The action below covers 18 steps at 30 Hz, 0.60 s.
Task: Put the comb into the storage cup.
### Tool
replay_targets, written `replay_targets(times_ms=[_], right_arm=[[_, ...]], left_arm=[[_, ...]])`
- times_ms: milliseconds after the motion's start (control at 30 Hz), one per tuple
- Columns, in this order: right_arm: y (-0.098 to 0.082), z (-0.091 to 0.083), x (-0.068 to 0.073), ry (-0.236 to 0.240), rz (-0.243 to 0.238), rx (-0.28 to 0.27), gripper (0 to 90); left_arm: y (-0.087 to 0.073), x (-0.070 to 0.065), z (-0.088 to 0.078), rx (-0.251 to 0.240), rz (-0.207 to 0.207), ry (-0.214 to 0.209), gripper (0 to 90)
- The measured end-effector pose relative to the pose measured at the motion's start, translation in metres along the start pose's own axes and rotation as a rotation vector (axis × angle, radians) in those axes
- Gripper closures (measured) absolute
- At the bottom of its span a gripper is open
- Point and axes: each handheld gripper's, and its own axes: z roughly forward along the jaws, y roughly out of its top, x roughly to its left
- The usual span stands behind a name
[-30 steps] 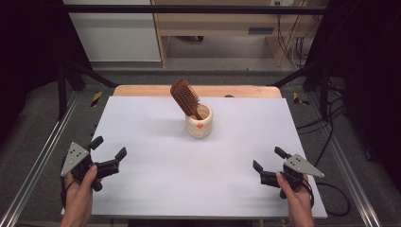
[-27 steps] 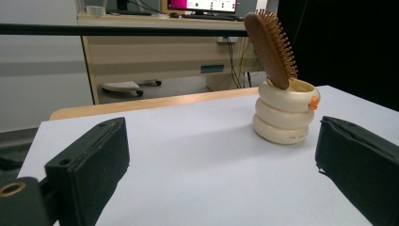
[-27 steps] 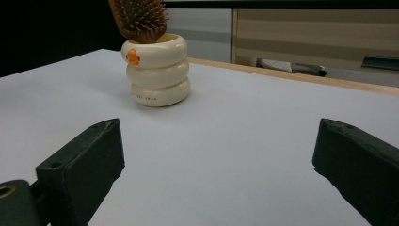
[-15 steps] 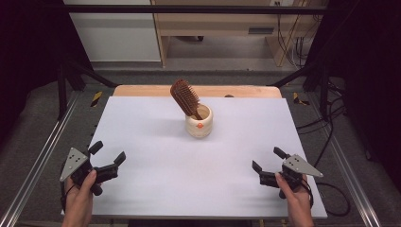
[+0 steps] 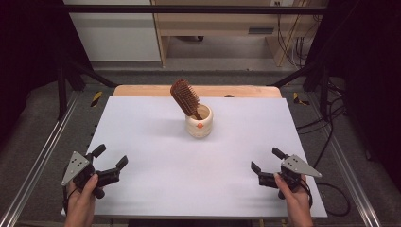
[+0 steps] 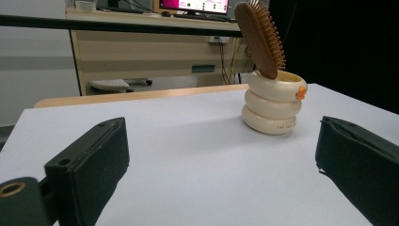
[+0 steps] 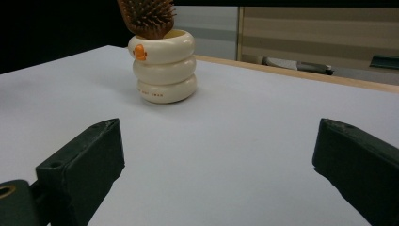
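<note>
A brown hairbrush (image 5: 185,97) leans in a cream cup (image 5: 199,122), both tongs spread wide apart.

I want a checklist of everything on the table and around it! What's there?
Surface: white table top, wooden strip along its far edge.
Job's things: brown hairbrush standing handle-down and tilted in a cream ringed cup with a small orange mark, near the far middle.
Clutter: nothing seen on the white top.
Grippers: left gripper and right gripper both open, holding nothing, each in a hand near the close corners.
Cables: black cables on the floor at the right; more hang by the far desk.
Surroundings: wooden desk behind, dark curtains at both sides, metal frame rails.
</note>
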Motion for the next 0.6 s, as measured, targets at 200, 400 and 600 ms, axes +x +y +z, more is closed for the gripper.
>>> replay_targets(times_ms=[200,400,600], right_arm=[[0.0,0.001,0.001,0.007,-0.006,0.0,3.1],[-0.001,0.001,0.004,0.017,-0.018,0.002,3.1],[-0.001,0.002,0.006,0.027,-0.028,0.003,3.1]], left_arm=[[-0.002,-0.003,0.0,0.0,0.003,-0.007,3.5],[-0.004,-0.008,0.0,-0.004,0.011,-0.029,3.5],[-0.005,-0.015,0.0,0.001,0.028,-0.039,3.5]])
